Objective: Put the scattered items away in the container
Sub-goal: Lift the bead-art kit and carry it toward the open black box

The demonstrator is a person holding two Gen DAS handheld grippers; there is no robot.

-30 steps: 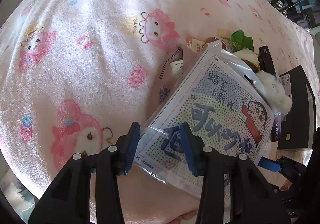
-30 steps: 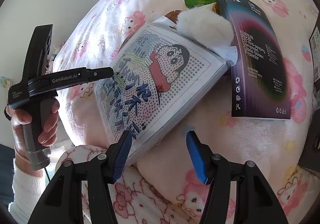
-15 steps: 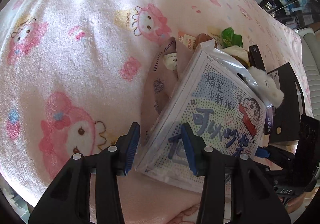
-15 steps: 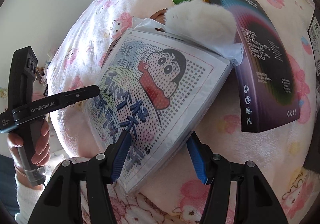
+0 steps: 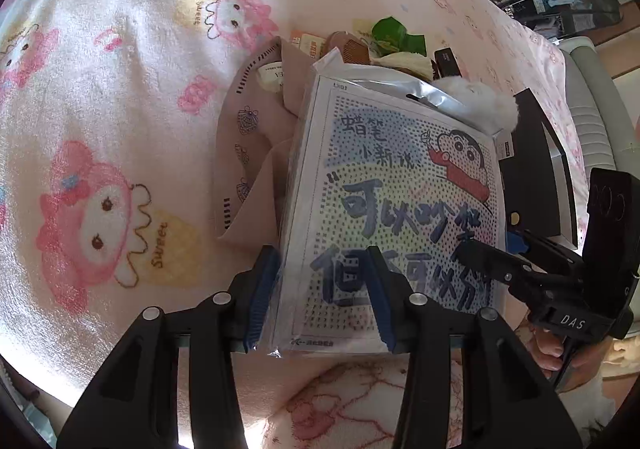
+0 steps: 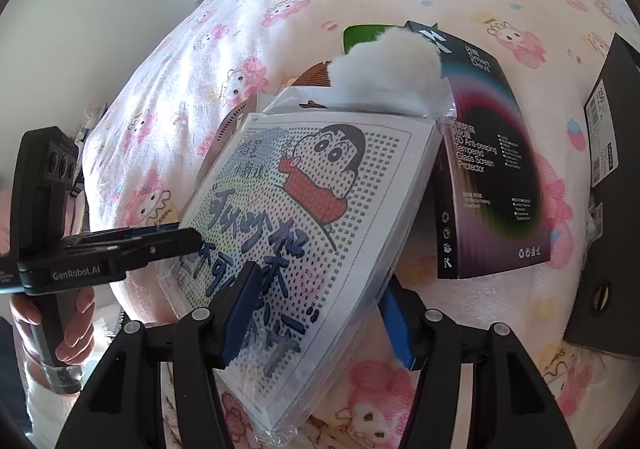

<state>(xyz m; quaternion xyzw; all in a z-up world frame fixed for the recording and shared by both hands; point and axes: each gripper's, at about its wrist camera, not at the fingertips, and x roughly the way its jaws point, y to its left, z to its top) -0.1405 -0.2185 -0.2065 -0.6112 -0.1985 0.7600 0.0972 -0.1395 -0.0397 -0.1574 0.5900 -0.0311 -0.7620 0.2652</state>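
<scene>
on the bed [image 5: 120, 69]: soft pink blanket carries everything. nothing sits flat or firm, so a dropped thing could slide toward the near edge.
black box [image 6: 612, 169]: stands at the right, well apart from the pile. probably the container, but i cannot tell for sure. no scattered item is seen in it yet.
craft kit [image 5: 400, 189]: the task's thing in hand, a bagged cartoon board. it is tilted, its far end leaning on the pile and its near corner out past the bed edge. the loose plastic sleeve looks slippery, so the board may slip inside it when lifted.
screen protector box [image 6: 492, 169]: touches the kit's right edge. swinging the kit toward the black box could drag or tip it.
beige pouch [image 5: 248, 153]: partly under the kit's left side. may snag and come along.
white fluffy thing [image 6: 388, 65]: rests on the kit's far end. likely to roll off if the tilt grows.
left tongs [image 5: 320, 253]: closing around the kit's near left corner, with the corner between the fingers. cannot tell whether the pads bite board or only the sleeve. a film-only hold could tear or let go.
right tongs [image 6: 320, 281]: apart, straddling the kit's near right edge, one finger over the face and one beyond the edge. not gripping, by my reading. if the hands pull unevenly, the kit could twist out.
green packet [image 5: 394, 35]: behind the pile. easy to miss.
</scene>
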